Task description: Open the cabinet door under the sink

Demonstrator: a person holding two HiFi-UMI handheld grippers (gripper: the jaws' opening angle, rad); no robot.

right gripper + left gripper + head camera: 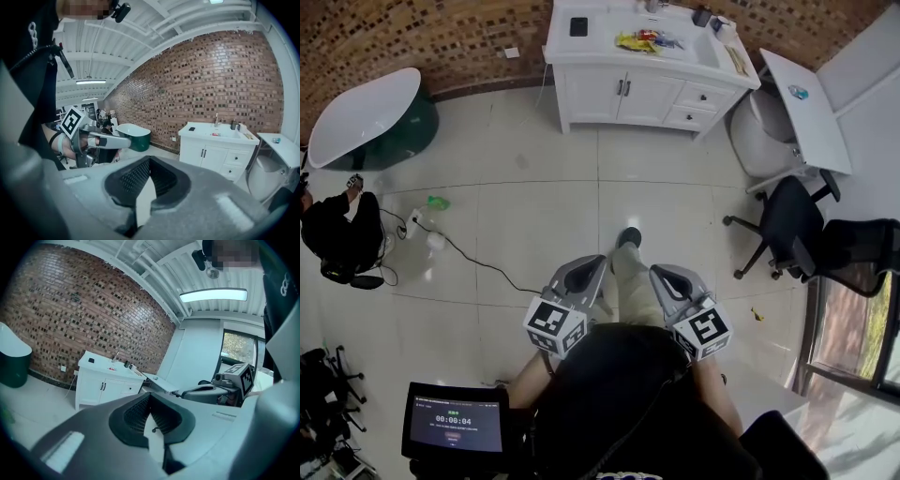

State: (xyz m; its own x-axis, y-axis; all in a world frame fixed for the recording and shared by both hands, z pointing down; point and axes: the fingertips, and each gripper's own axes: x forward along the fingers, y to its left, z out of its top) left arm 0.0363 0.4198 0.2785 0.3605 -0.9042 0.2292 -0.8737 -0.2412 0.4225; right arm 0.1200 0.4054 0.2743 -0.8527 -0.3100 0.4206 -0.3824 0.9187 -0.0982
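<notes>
Two closed cabinet doors (595, 97) face the person (623, 403), handles (624, 88) upright.

My head camera looks steeply down, cameras on my left tool (592, 270) and right tool (664, 278) look forward, and all share the far-off sink cabinet (623, 94).

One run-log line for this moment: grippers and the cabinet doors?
phase: before approach | left gripper: shut, empty | right gripper: shut, empty | cabinet doors: closed, far ahead
</notes>
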